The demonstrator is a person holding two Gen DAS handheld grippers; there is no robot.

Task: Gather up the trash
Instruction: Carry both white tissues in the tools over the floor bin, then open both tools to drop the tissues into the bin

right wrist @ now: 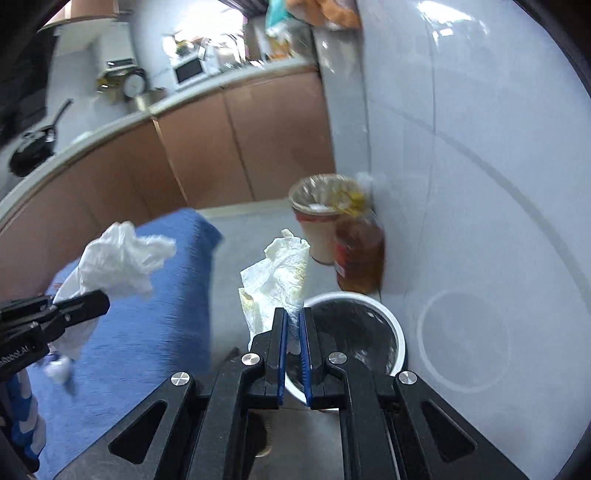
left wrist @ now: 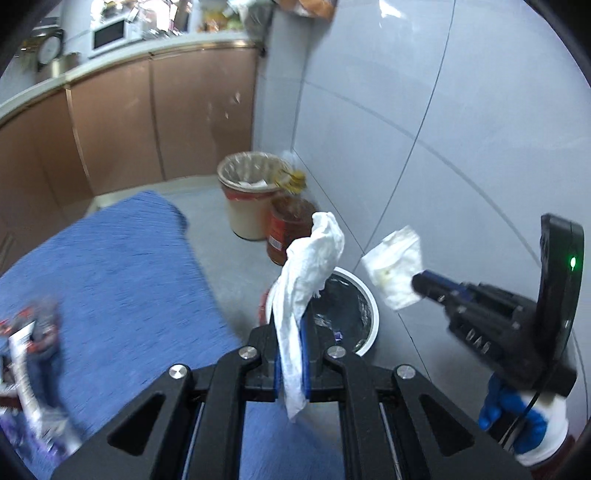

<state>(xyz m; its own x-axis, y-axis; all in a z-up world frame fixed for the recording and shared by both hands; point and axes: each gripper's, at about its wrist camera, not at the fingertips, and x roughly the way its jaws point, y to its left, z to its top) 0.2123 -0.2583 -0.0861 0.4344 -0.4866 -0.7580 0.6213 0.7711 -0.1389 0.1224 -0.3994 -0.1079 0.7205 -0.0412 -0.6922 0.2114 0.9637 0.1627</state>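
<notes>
Jaws: left gripper (left wrist: 291, 354) clamps tissue (left wrist: 308, 273); right gripper (right wrist: 293, 350) clamps napkin (right wrist: 277, 277). Centre both over near bin (right wrist: 397, 328) before release.

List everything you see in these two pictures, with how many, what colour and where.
crumpled tissue: one, white, clamped in the left claw
stained tissue: one, white with yellowish marks, clamped in the right claw
black-lined bin: one, white rim, on the floor under both claws
beige bin: one, clear liner, in the corner by the wall
oil bottle: one, amber with red label, beside the beige bin
blue cloth: one, covering the surface at left
wrappers: blurred, count unclear, on the blue cloth
microwave: one, white, on the counter
pan: one, black, on the counter
left claw: shut
right claw: shut
gloved hand: blue and white, holding the right claw
</notes>
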